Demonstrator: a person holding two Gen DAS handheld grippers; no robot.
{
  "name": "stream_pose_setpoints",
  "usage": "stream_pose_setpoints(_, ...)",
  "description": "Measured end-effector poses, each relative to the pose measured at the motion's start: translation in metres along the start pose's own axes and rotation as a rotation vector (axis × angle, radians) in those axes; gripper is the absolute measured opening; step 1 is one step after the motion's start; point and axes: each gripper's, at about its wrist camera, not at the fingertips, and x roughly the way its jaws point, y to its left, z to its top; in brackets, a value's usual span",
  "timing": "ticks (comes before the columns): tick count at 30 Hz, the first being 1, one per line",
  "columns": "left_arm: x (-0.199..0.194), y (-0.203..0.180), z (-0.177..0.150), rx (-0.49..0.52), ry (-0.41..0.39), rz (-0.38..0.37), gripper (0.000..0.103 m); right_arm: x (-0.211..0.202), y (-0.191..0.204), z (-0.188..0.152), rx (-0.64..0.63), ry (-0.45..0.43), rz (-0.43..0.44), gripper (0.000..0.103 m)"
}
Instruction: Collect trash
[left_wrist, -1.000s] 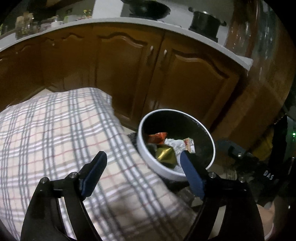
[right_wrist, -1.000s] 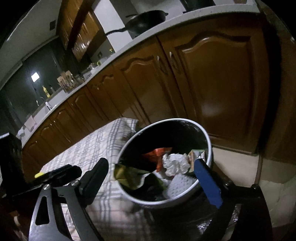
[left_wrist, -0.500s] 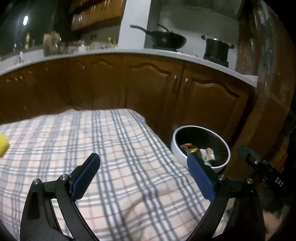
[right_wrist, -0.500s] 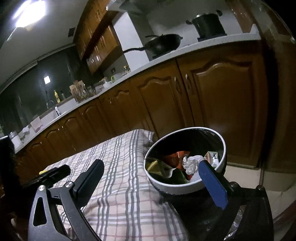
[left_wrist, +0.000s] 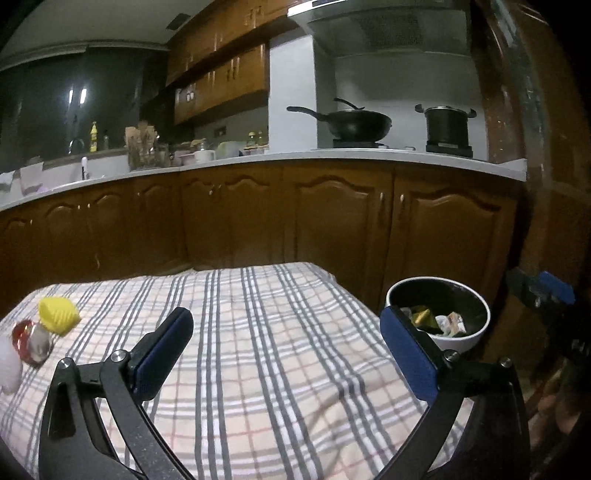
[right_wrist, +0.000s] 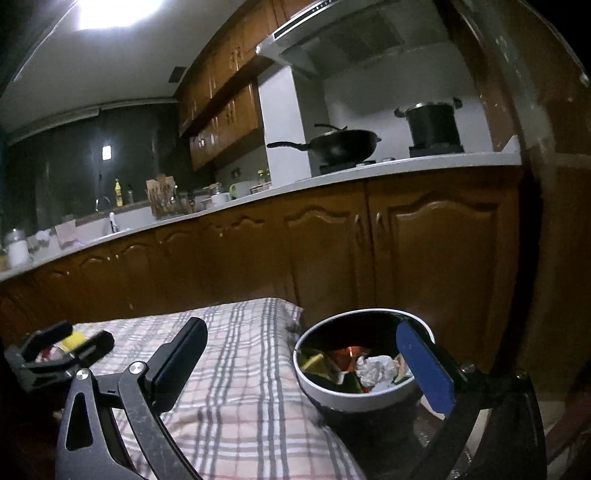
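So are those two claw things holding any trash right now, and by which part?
No. The left gripper and right gripper are both open, with nothing between their fingers.

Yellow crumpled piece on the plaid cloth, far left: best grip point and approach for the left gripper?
Judgement: take the yellow wrapper across its raised ridged middle, coming down from above with the open left gripper. It lies low on the soft tablecloth, and a red-and-silver piece sits close on its left, so a side approach would likely push both.
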Motion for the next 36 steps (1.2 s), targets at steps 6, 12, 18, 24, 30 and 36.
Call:
stream_pose_setpoints(6, 0.002, 0.004, -0.016, -0.005, 0.021, 0.042, 0.103, 0.006, 0.005, -0.020, -0.027, 0.037, -0.014, 0.103)
stream_pose_setpoints(12, 0.002, 0.007, -0.027, -0.011, 0.043, 0.060, 0.103, 0.008, 0.008, -0.025, -0.030, 0.058, 0.000, 0.103)
stream_pose_setpoints(18, 0.002, 0.007, -0.030, -0.005, 0.044, 0.076, 0.103, 0.006, 0.009, -0.028, -0.020, 0.066, 0.008, 0.103)
stream_pose_setpoints(24, 0.001, 0.010, -0.033, -0.016, 0.051, 0.085, 0.103, 0.004, 0.010, -0.029, -0.015, 0.068, 0.015, 0.103)
stream_pose_setpoints(30, -0.002, 0.011, -0.034, -0.018, 0.044, 0.087, 0.103, 0.004, 0.009, -0.029, -0.004, 0.072, 0.021, 0.103)
stream_pose_setpoints(36, -0.002, 0.011, -0.034, -0.019, 0.044, 0.084, 0.103, 0.004, 0.009, -0.029, -0.003, 0.072, 0.021, 0.103)
